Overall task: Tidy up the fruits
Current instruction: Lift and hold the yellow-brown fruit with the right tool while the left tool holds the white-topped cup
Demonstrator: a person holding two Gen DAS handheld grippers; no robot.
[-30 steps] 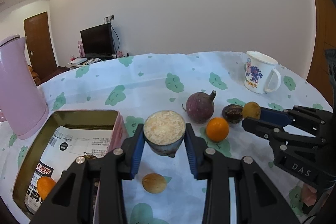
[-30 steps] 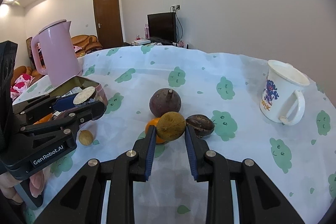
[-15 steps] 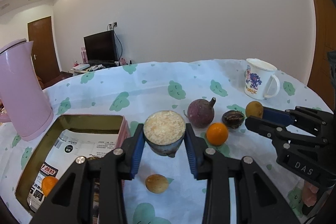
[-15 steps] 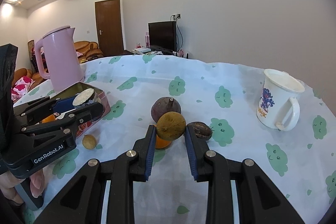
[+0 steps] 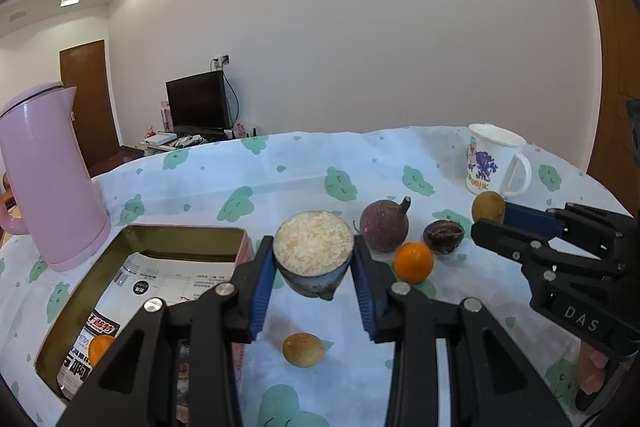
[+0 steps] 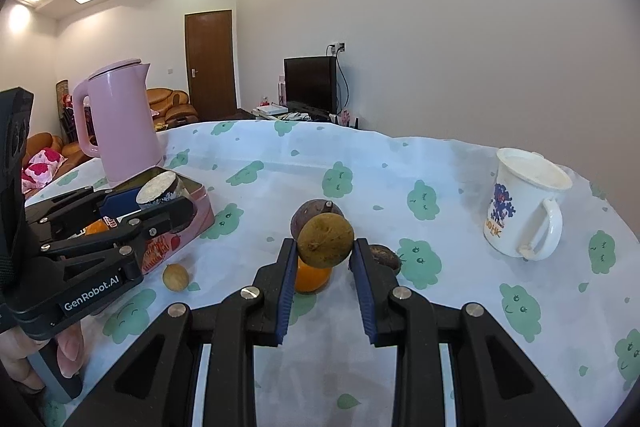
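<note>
- Your left gripper point(image 5: 314, 269) is clamped on a cut fruit half point(image 5: 313, 254), pale grated-looking face turned up, held above the desk point(image 5: 280, 163) just beside the right wall of the open tin box point(image 5: 80, 291).
- Your right gripper point(image 6: 325, 259) is closed on a round brown-green fruit point(image 6: 325, 241), lifted clear of the cloth; in the left view it sits at about 3 o'clock from the cut half.
- Beneath and beyond that fruit lie an orange point(image 5: 413, 262), a purple round fruit with a stem point(image 5: 384, 225) at 12 o'clock from it, and a dark wrinkled fruit point(image 5: 443, 236) at 2 o'clock; whether they touch one another you cannot tell.
- A small tan fruit point(image 5: 303, 349) rests alone on the cloth at 6 o'clock from the cut half; another orange point(image 5: 100, 349) lies inside the box.
- The pink kettle point(image 5: 44, 179) stands at 10 o'clock, the white mug point(image 5: 490, 159) at 2 o'clock.
</note>
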